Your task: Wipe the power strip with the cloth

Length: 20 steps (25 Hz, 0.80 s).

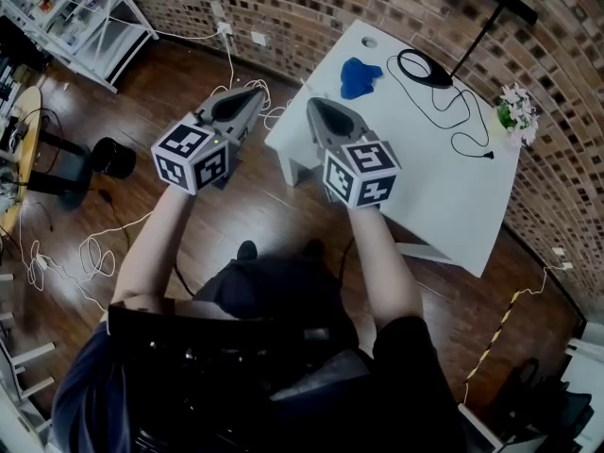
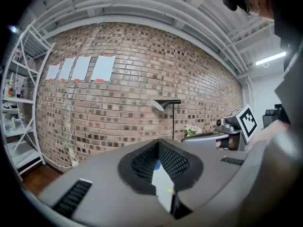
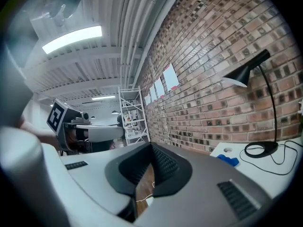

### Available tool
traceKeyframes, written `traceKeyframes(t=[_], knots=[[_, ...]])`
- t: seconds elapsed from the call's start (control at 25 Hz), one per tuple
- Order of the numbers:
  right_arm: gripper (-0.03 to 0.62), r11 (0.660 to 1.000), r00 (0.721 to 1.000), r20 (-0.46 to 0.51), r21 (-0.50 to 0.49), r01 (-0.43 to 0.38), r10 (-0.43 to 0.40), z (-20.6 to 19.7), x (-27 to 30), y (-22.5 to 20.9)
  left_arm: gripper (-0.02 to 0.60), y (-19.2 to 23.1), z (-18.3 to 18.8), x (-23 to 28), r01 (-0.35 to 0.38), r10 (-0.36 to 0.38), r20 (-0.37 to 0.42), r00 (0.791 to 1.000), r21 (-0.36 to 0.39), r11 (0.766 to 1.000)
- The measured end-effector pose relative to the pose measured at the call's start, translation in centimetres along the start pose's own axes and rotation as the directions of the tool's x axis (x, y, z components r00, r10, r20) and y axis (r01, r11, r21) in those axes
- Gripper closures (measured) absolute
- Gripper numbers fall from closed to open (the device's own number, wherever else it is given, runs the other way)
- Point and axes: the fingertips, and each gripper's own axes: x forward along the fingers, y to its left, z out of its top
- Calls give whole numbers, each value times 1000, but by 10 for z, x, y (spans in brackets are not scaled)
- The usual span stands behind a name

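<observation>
A blue cloth [image 1: 360,76] lies crumpled at the far end of a white table [image 1: 444,196]; the right gripper view shows the cloth [image 3: 228,160] small at the right. I cannot make out a power strip in any view. Both grippers are held side by side in the air before the table's near corner, pointing roughly level. My left gripper [image 1: 253,93] hangs over the wooden floor, jaws shut and empty [image 2: 158,143]. My right gripper [image 1: 315,105] is just short of the table edge, also shut with nothing in it [image 3: 151,146].
A black desk lamp stands on the table, its base [image 1: 422,67] and cable behind the cloth, with a small pot of flowers [image 1: 517,111] at the right edge. White cables [image 1: 57,262] trail over the floor. A metal shelf [image 1: 80,17] stands at the far left by the brick wall.
</observation>
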Motion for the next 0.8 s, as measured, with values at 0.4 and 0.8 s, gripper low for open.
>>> traceKeyframes(t=[0.4, 0.8], knots=[[611, 997, 998, 13, -42, 59, -59, 3, 37, 114, 586, 59, -15, -91, 90, -90, 11, 996, -30, 995], [611, 976, 977, 9, -14, 215, -215, 0, 4, 138, 586, 29, -24, -96, 313, -312, 27, 950, -73, 947]])
